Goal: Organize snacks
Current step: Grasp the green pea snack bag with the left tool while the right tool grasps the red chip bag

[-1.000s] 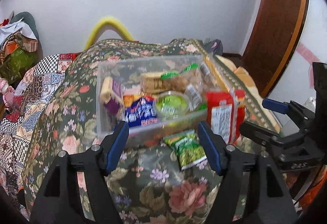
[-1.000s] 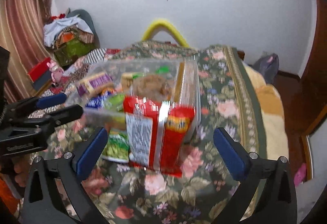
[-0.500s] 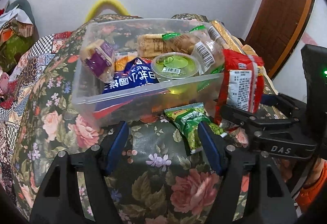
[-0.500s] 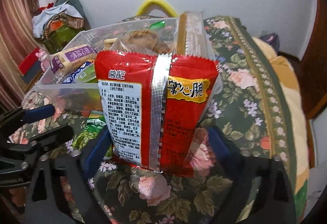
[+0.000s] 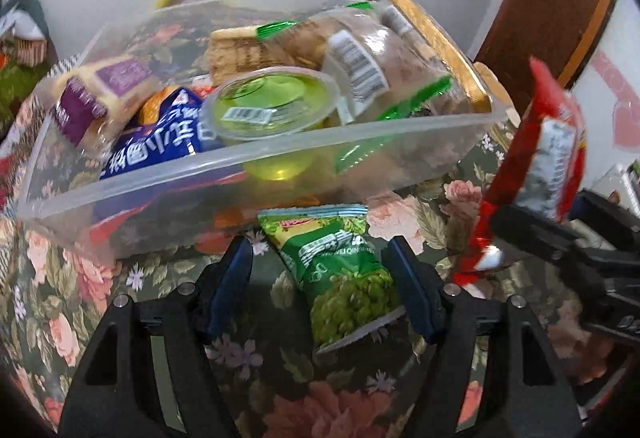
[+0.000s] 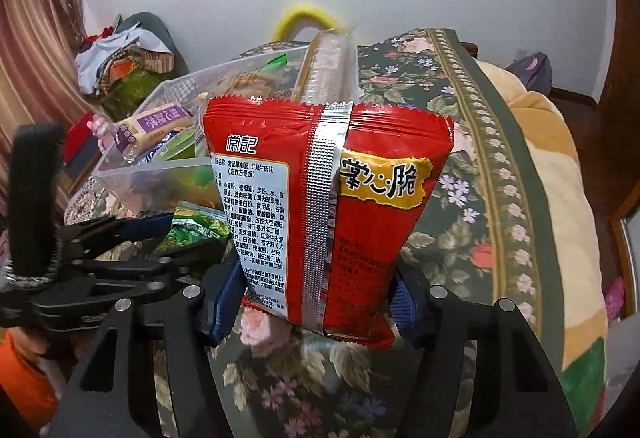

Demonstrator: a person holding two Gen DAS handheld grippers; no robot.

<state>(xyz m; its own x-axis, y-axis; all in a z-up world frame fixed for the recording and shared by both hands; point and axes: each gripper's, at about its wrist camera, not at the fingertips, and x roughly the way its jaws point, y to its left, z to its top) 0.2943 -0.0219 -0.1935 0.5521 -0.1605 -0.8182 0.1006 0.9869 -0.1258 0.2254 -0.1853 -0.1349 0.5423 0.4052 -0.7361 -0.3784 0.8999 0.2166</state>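
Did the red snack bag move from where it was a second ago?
Yes. The red snack bag has gone up, off the flowery bedspread, and now tops the clear box's rim, held in the right gripper.

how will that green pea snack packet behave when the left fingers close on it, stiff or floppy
Probably floppy: the green packet is a thin film pouch lying flat on the floral cloth, so it may crumple when squeezed. Its glossy film looks a bit slippery. It seems light for its size and unlikely to roll. The left gripper straddles it, fingers open.

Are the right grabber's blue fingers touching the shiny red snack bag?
Touching. The right wrist view shows the right gripper fingers pressing both sides of the red snack bag.
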